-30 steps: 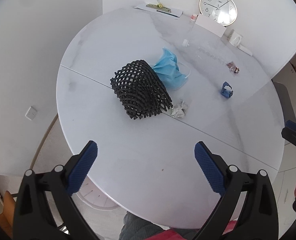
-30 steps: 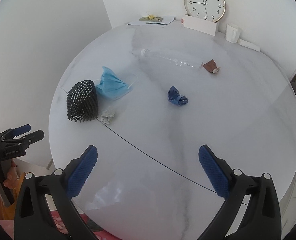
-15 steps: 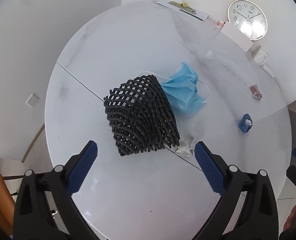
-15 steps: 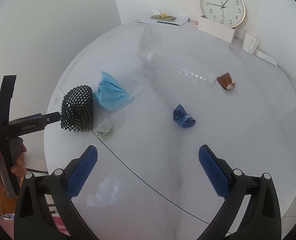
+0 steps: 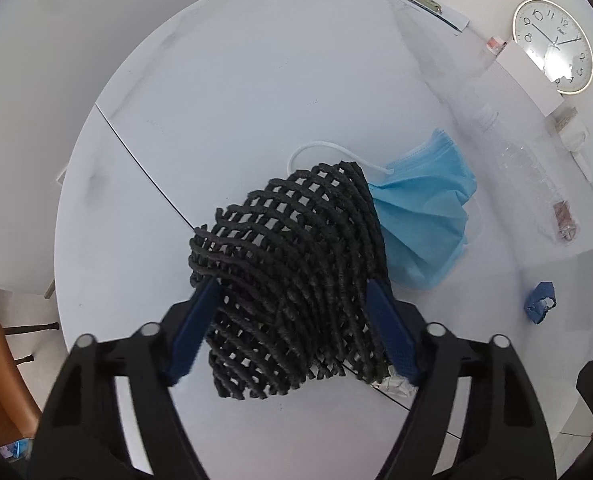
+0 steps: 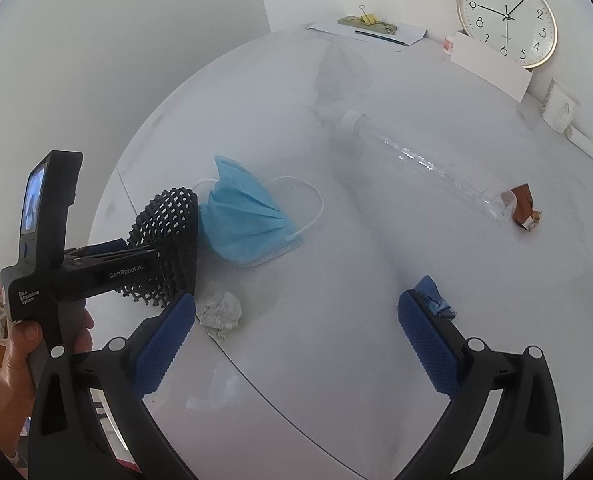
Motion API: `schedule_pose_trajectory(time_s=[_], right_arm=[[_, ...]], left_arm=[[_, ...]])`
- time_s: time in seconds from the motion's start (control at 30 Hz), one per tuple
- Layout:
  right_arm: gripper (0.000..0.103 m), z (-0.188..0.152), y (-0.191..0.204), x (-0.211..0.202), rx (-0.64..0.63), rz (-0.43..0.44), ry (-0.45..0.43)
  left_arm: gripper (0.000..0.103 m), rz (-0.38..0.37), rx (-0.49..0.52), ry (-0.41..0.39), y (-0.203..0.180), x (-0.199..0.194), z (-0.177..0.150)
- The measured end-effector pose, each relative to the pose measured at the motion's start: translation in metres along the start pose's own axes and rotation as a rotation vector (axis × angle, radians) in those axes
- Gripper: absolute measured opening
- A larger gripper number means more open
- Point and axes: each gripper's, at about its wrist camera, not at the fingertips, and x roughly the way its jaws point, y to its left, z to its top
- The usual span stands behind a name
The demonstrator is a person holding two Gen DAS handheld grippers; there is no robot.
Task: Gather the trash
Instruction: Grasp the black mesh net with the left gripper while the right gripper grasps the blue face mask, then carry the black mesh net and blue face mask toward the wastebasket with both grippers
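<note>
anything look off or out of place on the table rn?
Yes: litter is strewn over the table. A clear plastic bottle lies on its side, with a blue face mask, crumpled white paper, a blue scrap, a brown wrapper and black mesh netting.

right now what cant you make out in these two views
- Crumpled white paper: left wrist view, mostly hidden behind the black mesh and a pad of the left tool.
- Grip on the mesh: the left tool's jaws have just been closing around it; pad contact is unclear in both views.
- Blue scrap: right wrist view, partly covered by a pad of the right tool.
- Clear bottle: left wrist view, outline washes out against the white table.
</note>
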Motion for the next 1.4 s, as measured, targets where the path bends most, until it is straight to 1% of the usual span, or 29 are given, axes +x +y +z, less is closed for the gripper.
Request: schedule_pose_trajectory(time_s=[0.03,0.07,0.1,0.13,0.17,0.2,0.23,0.4,0.47,0.7,0.87,0.97,1.03,1.1,1.13,1.17,1.2,1.23,1.3,1.33,1.4], right_arm=[[0.101,0.002,0.001,0.004,0.001,0.004,0.004],[0.101,0.005,0.001,0.008,0.003,0.009,0.008],[0.101,0.008,0.002,0.011,0.003,0.013,0.012],[0.101,0.011,0.003,0.014,0.003,0.013,0.016],[0.101,0.013,0.004,0.017,0.002,0.014,0.017],[0.101,0.016,0.006,0.02,0.0,0.015,0.018],[0.101,0.018,0.006,0.022,0.001,0.016,0.019],[0.101,0.028,0.014,0.032,0.003,0.02,0.023],[0.101,0.031,0.019,0.037,0.002,0.023,0.024],[0.101,0.045,0.037,0.061,0.029,0.011,0.035],[0.1,0.054,0.053,0.092,0.035,-0.043,0.063],[0.1,0.058,0.064,0.106,0.003,-0.084,0.078],[0.091,0.059,0.069,0.113,-0.027,-0.098,0.083],[0.074,0.06,0.074,0.118,-0.048,-0.097,0.096],[0.069,0.06,0.075,0.12,-0.053,-0.09,0.103],[0.06,0.06,0.076,0.122,-0.058,-0.085,0.109],[0.056,0.06,0.077,0.123,-0.064,-0.082,0.112],[0.047,0.06,0.078,0.124,-0.073,-0.08,0.114],[0.027,0.059,0.08,0.124,-0.089,-0.076,0.115],[0.025,0.059,0.081,0.124,-0.098,-0.076,0.115],[0.017,0.058,0.086,0.122,-0.118,-0.08,0.108]], left_arm=[[0.058,-0.002,-0.001,0.003,0.0,0.002,0.001],[0.053,0.002,0.001,0.0,0.0,0.002,0.0],[0.042,0.007,0.01,-0.003,-0.001,0.003,0.0],[0.036,0.009,0.021,-0.005,-0.002,0.002,0.0],[0.034,0.01,0.029,-0.009,-0.002,0.002,0.001],[0.028,0.012,0.037,-0.016,-0.002,0.0,0.001],[0.026,0.014,0.041,-0.021,-0.002,-0.001,0.001],[0.023,0.008,0.053,-0.052,0.002,-0.015,0.002],[0.022,0.017,0.062,-0.067,0.002,-0.02,0.005],[0.022,0.029,0.053,-0.097,0.024,-0.045,0.003],[0.022,0.023,0.028,-0.1,0.04,-0.052,-0.002],[0.022,0.024,0.016,-0.098,0.046,-0.051,-0.004],[0.022,0.016,0.005,-0.094,0.046,-0.047,-0.002],[0.022,0.013,0.0,-0.095,0.049,-0.046,-0.001],[0.022,0.012,-0.003,-0.096,0.05,-0.046,-0.001],[0.022,0.012,-0.004,-0.096,0.052,-0.046,-0.002],[0.022,0.013,-0.007,-0.096,0.054,-0.046,-0.002],[0.022,0.012,-0.01,-0.097,0.055,-0.046,-0.002],[0.022,0.011,-0.012,-0.097,0.057,-0.046,-0.003],[0.022,0.011,-0.012,-0.099,0.057,-0.046,-0.003],[0.022,0.013,-0.012,-0.101,0.057,-0.047,-0.004]])
